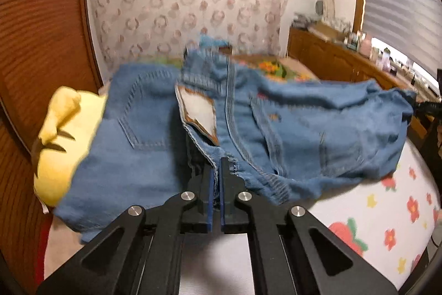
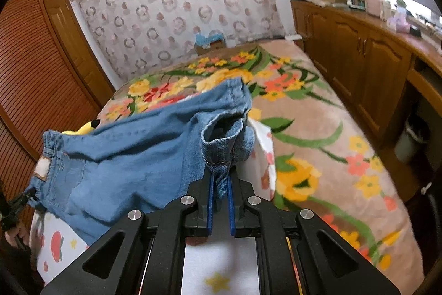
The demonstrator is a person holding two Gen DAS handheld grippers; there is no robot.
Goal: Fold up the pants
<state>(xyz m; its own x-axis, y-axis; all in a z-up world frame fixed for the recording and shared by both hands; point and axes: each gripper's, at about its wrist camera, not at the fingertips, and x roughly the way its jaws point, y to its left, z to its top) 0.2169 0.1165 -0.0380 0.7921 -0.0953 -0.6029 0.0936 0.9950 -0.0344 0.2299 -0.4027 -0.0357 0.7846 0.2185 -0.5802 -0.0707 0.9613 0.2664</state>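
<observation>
Left gripper [image 1: 217, 170] pinched waistband of jeans [image 1: 290, 123], jaws nearly closed on denim. Right gripper [image 2: 219, 184] clamped leg hem, jaws narrow with cloth between. Jeans hung stretched between both, lifted above bed [image 2: 317, 129] and strawberry-print sheet [image 1: 373, 212], likely to pull fabric flat for fold. Yellow plush toy [image 1: 55, 145] lay beside, partly under denim.

- No text, brand or number is showing legibly anywhere.
- The patch [image 1: 199, 112] on the pants [image 1: 276, 129] waistband is showing blank, pale and blurred; nothing is reading on it.
</observation>
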